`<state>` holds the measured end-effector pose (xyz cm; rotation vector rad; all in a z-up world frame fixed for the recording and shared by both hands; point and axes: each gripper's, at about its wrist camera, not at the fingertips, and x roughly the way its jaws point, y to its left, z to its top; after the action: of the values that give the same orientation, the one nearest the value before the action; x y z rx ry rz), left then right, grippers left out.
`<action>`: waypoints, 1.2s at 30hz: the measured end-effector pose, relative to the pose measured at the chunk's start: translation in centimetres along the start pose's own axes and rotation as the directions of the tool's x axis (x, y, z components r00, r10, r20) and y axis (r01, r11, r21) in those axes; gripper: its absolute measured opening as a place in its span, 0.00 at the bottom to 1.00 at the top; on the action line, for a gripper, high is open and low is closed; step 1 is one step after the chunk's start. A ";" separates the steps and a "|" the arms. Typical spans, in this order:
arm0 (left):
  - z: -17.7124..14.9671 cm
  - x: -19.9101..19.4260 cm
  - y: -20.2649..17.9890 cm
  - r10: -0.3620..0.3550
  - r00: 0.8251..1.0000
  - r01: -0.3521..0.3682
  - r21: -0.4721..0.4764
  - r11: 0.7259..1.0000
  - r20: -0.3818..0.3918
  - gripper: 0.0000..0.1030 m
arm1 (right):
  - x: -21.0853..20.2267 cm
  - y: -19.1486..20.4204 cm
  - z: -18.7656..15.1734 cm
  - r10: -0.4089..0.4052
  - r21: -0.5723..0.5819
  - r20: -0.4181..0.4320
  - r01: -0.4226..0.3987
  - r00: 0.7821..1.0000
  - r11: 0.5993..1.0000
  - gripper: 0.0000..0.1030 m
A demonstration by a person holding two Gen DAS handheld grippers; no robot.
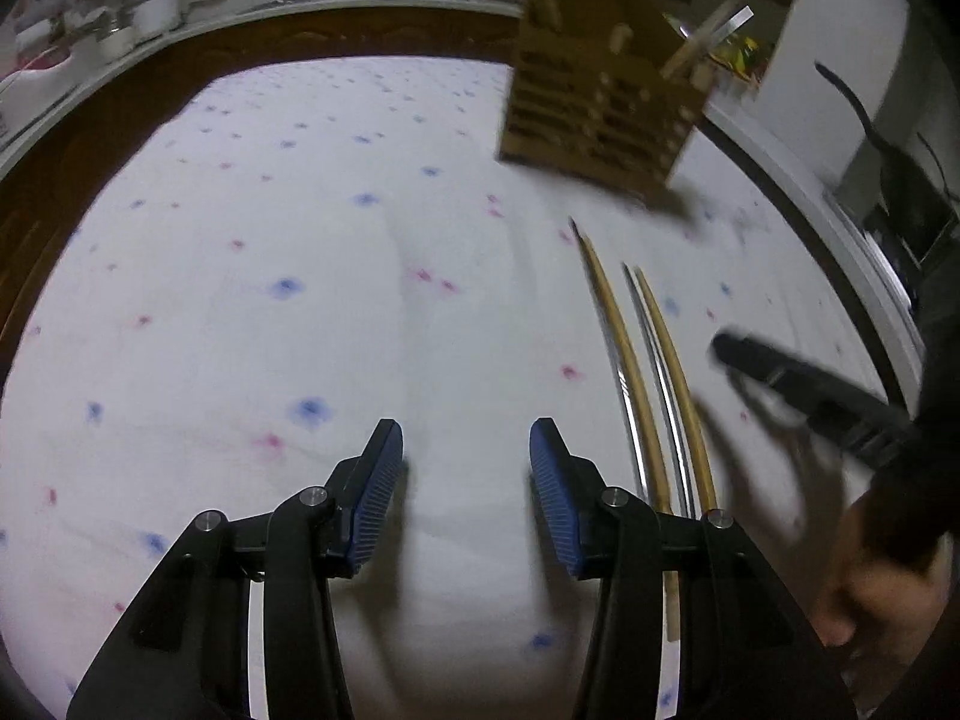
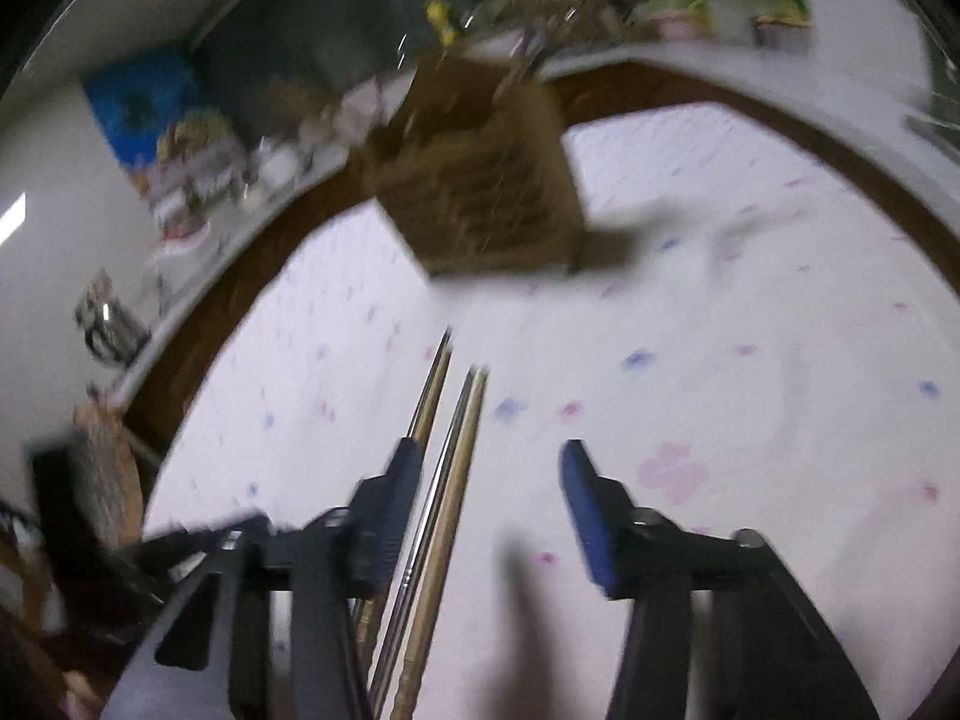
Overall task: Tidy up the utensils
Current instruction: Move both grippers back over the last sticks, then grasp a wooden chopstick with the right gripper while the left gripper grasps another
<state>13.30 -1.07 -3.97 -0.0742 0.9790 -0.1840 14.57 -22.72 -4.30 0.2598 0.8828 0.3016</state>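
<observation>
Chopsticks (image 2: 444, 480) lie between open right tongs (image 2: 486, 474)

cloth (image 1: 252, 252): white, blue/pink flower print | counter (image 1: 180, 30): white jars (image 1: 153, 6) | wall: blue poster (image 2: 141, 99)

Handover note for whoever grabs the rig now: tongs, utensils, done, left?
Left tongs: open, empty, over the cloth.
Right tongs: open, empty, low over the near ends of the utensils.
Utensils: four long sticks, two wooden, two metal, side by side on the cloth.
Wooden holder stands beyond them, some utensils already in it.
Done: nothing gripped.
Left: probably pick up the sticks and put them in the holder.
</observation>
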 end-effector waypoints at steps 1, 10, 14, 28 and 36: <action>0.2 -0.1 0.4 -0.002 1.000 0.002 -0.009 1.000 0.003 0.43 | 1.0 0.7 -0.1 -0.018 -0.032 -0.023 0.018 1.000 0.999 0.39; 1.3 0.9 0.3 -0.035 0.999 0.035 -0.016 0.999 -0.018 0.43 | 2.7 1.9 -0.7 -0.095 -0.149 -0.073 0.084 0.993 0.985 0.08; 2.4 1.9 -1.5 -0.060 0.998 0.061 0.029 0.998 -0.023 0.43 | 1.1 -0.1 -1.3 -0.123 -0.148 -0.066 0.113 0.990 0.983 0.08; 6.6 5.7 -8.2 -0.177 0.981 0.186 0.139 0.973 -0.072 0.41 | -0.6 -5.5 -0.2 -0.123 0.019 -0.037 0.124 0.992 0.992 0.13; 5.6 7.6 -11.1 -0.068 0.992 0.092 0.255 0.963 -0.102 0.41 | 0.3 -6.7 1.3 -0.118 0.033 -0.032 0.120 0.992 0.992 0.13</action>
<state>20.79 -13.52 -5.46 0.1361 1.0375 -0.3918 16.79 -28.94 -6.00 0.2342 0.9298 0.1799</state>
